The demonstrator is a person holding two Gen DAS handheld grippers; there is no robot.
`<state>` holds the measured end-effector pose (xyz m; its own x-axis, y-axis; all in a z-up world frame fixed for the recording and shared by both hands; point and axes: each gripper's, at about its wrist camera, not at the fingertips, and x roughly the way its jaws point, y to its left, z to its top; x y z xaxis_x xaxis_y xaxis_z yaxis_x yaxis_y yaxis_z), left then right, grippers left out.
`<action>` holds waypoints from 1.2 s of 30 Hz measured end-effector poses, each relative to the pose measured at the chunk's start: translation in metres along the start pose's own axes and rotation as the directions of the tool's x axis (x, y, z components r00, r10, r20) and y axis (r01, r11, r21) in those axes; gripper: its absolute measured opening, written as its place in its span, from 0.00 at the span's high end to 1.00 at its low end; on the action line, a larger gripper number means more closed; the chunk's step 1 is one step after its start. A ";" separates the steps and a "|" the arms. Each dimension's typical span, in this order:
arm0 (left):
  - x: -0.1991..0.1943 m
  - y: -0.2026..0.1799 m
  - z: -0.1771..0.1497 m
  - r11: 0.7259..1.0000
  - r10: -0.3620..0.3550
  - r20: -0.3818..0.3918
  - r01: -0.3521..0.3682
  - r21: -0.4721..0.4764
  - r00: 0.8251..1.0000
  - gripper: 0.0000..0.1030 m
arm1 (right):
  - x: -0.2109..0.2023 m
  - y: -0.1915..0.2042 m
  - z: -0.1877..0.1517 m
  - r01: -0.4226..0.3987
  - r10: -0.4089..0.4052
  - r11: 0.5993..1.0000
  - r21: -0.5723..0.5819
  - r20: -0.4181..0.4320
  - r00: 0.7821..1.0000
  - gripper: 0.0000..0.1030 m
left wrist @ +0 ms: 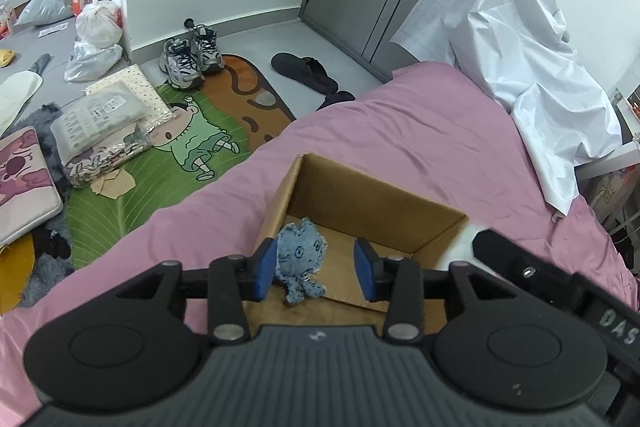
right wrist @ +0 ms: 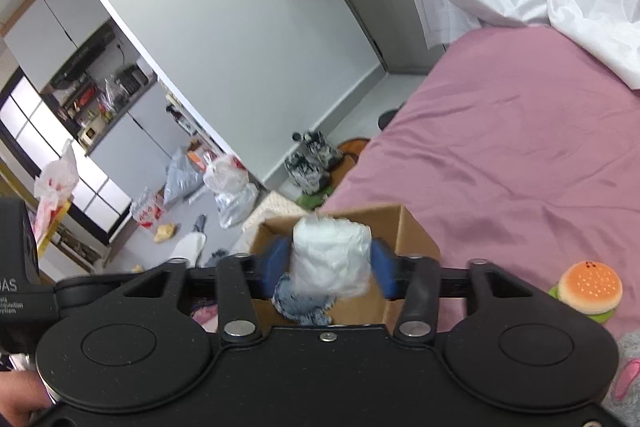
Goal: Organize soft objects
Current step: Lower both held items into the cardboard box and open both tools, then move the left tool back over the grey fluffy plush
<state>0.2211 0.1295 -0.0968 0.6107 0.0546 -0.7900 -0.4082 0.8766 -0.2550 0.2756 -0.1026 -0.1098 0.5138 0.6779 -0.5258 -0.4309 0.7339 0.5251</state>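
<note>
An open cardboard box [left wrist: 372,203] stands on the pink bed. A small blue plush toy [left wrist: 300,261] lies inside it, close to my left gripper's left pad. My left gripper [left wrist: 316,269] is open above the box. In the right wrist view my right gripper [right wrist: 332,265] is shut on a white soft bundle in clear wrap [right wrist: 332,259], held over the same box [right wrist: 408,231]. The blue plush [right wrist: 302,301] shows below the bundle. A burger plush [right wrist: 590,287] lies on the bed at the right.
A white sheet [left wrist: 520,47] is heaped at the far end of the pink bed [left wrist: 420,123]. A grey and pink plush [right wrist: 628,371] lies at the right edge. The floor to the left holds a cartoon mat [left wrist: 192,143], shoes [left wrist: 192,55], slippers and bags.
</note>
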 end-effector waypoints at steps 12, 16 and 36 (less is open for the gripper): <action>-0.031 -0.010 -0.009 0.996 0.053 0.037 -0.055 0.070 0.998 0.18 | -0.027 -0.004 0.003 0.065 -0.064 0.997 0.037 -0.033 0.997 0.25; -0.041 -0.018 -0.015 0.994 0.048 0.049 -0.052 0.095 0.998 0.09 | -0.043 -0.004 0.003 0.085 -0.082 0.996 0.038 -0.068 0.994 0.22; -0.086 -0.064 -0.042 0.989 -0.080 0.076 0.069 0.128 0.994 0.00 | -0.127 -0.032 0.006 0.160 -0.158 0.984 0.079 -0.033 0.987 0.20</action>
<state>0.1663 0.0492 -0.0357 0.6909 0.0208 -0.7227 -0.2744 0.9323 -0.2356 0.2282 -0.2123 -0.0555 0.5509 0.5544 -0.6239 -0.2833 0.8274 0.4850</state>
